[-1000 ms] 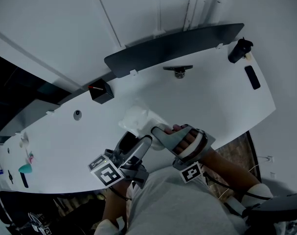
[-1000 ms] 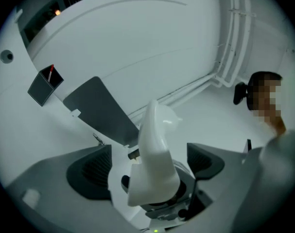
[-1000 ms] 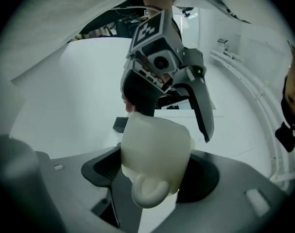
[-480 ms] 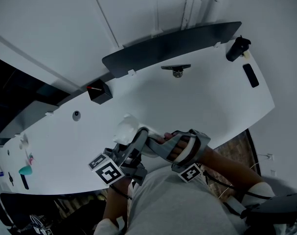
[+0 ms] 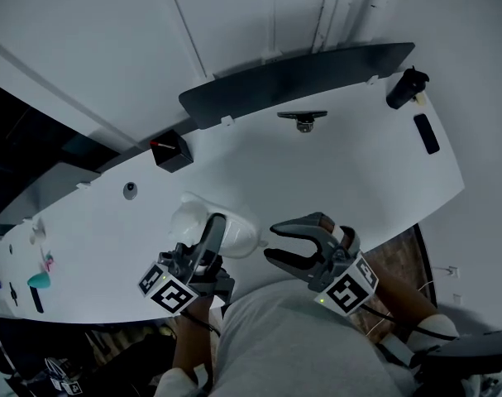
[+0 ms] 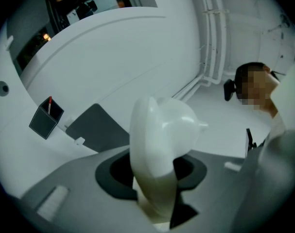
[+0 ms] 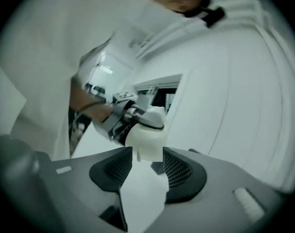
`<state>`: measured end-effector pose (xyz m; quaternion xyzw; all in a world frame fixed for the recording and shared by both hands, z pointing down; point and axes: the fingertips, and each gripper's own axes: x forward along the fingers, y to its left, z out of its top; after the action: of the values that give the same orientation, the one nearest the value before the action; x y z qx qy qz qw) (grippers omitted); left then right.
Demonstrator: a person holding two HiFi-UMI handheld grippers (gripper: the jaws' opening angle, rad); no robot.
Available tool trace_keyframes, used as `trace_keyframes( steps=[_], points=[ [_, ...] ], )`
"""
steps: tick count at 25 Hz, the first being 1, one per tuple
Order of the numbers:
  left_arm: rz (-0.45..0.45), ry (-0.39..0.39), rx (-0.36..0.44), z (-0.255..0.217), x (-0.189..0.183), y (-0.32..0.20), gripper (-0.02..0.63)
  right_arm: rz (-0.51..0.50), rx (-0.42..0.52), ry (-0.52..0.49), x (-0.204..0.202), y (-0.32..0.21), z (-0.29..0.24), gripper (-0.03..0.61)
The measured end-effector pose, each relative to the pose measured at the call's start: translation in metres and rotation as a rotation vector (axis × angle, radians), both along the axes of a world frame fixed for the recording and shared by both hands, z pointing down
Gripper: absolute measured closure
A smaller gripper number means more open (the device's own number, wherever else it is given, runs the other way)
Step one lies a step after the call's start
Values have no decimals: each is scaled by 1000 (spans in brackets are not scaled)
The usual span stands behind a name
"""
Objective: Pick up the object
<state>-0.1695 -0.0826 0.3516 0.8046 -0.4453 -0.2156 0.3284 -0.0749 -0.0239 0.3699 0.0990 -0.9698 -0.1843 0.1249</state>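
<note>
The object is a white, rounded, glossy shell (image 5: 193, 222) with a small nub on one side. It is off the white table (image 5: 350, 172), near its front edge. My left gripper (image 5: 217, 222) is closing on it, and the left gripper view shows the white object (image 6: 162, 135) filling the gap of that left gripper (image 6: 154, 178), pads pressed on its rim. My right gripper (image 5: 272, 243) hangs a little to its right, its jaws closing with nothing between them. In the right gripper view the white object (image 7: 146, 132) lies beyond the right gripper (image 7: 147, 171).
A black pen box (image 5: 171, 152) and a long dark panel (image 5: 300, 77) stand along the back edge. A metal fitting (image 5: 302, 119), a black bottle (image 5: 404, 88) and a flat black bar (image 5: 427, 131) sit to the right. A teal item (image 5: 40, 280) lies far left.
The left gripper has shut on the white object and carried it to the left. The right gripper has drawn back to the right, away from it.
</note>
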Motion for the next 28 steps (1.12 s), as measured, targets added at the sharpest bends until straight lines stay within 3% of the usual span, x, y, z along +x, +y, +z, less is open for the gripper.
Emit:
trace_keyframes(
  steps=[2,3,6,10,11,14,18,22,24,28],
  points=[
    [23,-73,34,-1,7,4,451,15,-371,-153,3,-12,-15,377],
    [48,-119,49,-2,12,8,451,26,-499,-205,4,-17,-20,359],
    [133,-202,91,-3,29,18,453,40,-649,-228,3,-26,-23,348],
    [120,-159,84,-2,30,23,453,60,-703,-260,-2,-30,-22,347],
    [94,-144,72,-1,26,24,453,96,-693,-276,-2,-32,-20,362],
    [26,-106,47,6,14,28,453,222,-673,-337,-1,-39,-16,495],
    [-16,-73,30,12,2,40,453,216,-724,-361,-19,-28,-16,497],
    [-60,-102,12,19,-12,51,453,238,-653,-331,-34,-24,-18,506],
    [-83,-126,3,22,-21,57,453,283,-612,-335,-38,-27,-20,576],
    [-86,-119,6,25,-33,68,453,289,-591,-321,-54,-17,-20,577]
  ],
)
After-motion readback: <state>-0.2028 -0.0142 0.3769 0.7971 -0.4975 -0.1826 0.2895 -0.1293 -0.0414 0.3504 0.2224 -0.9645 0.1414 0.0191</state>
